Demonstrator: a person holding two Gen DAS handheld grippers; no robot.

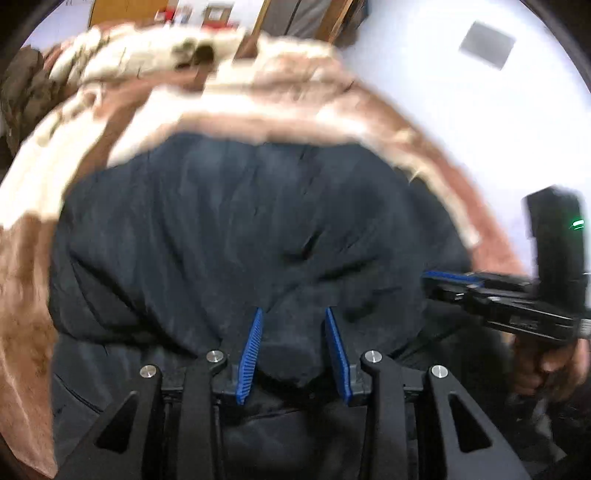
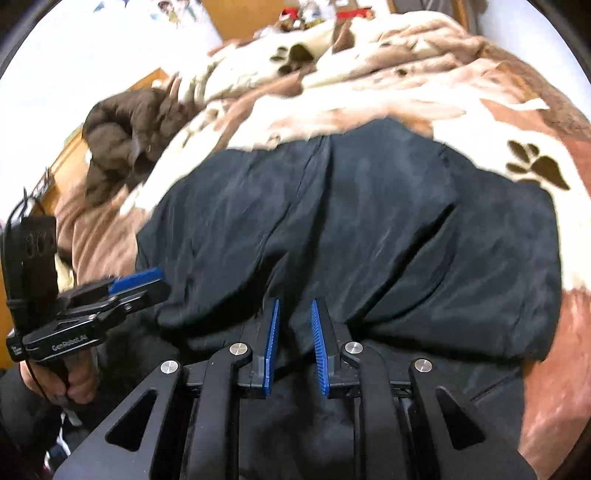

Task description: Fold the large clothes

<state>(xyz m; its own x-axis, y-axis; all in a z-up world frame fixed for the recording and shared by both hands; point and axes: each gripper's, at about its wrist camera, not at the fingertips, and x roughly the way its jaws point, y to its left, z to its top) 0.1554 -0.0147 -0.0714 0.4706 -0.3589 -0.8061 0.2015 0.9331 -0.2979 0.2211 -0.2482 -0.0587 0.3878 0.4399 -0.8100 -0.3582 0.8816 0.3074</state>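
Note:
A large black garment (image 1: 240, 229) lies spread on a brown and cream blanket (image 1: 33, 206); it also fills the right wrist view (image 2: 369, 221). My left gripper (image 1: 293, 314) is shut on a bunched fold of the garment's near edge, with cloth bulging between its blue pads. My right gripper (image 2: 294, 304) is shut on another fold of the same edge. Each gripper shows in the other's view: the right one at the right edge of the left wrist view (image 1: 454, 280), the left one at the left edge of the right wrist view (image 2: 144, 280).
The blanket (image 2: 369, 92) covers a bed with paw prints on it. A dark brown garment (image 2: 122, 136) lies bunched at the bed's far left. Wooden furniture (image 2: 236, 14) and a white wall stand behind. The left wrist view is blurred.

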